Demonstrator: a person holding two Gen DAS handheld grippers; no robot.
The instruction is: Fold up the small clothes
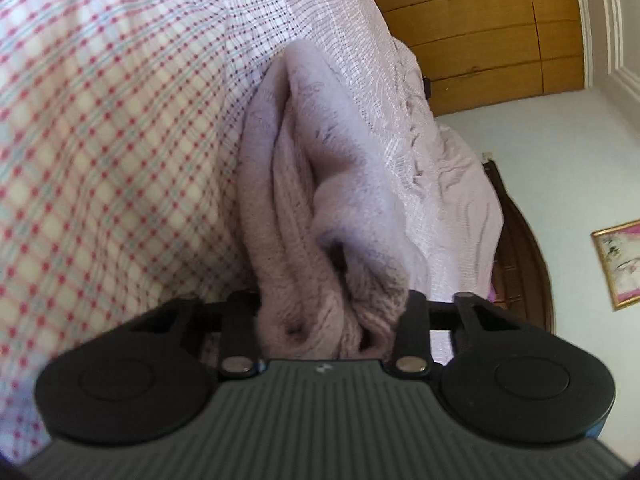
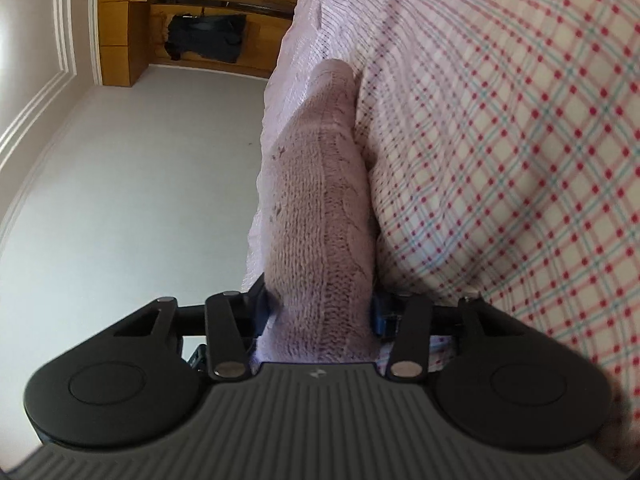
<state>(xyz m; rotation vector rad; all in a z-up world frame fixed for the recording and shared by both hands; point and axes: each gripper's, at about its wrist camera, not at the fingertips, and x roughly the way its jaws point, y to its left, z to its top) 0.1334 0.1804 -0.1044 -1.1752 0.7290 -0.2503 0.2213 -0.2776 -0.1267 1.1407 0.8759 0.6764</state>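
A small pale pink knitted garment (image 1: 316, 208) hangs bunched in folds from my left gripper (image 1: 332, 320), which is shut on its near edge. In the right wrist view the same knitted garment (image 2: 320, 216) stretches away from my right gripper (image 2: 320, 320), which is shut on another part of it. Both grippers hold it beside the checked bedsheet (image 1: 100, 140), which also shows in the right wrist view (image 2: 500, 140). The fingertips are hidden by the knit.
A pale pink quilt (image 1: 420, 132) lies on the bed behind the garment, also in the right wrist view (image 2: 296, 52). A wooden wardrobe (image 1: 480, 28), a dark headboard (image 1: 520, 248), a framed picture (image 1: 618, 264) and open shelves (image 2: 208, 20) line the room.
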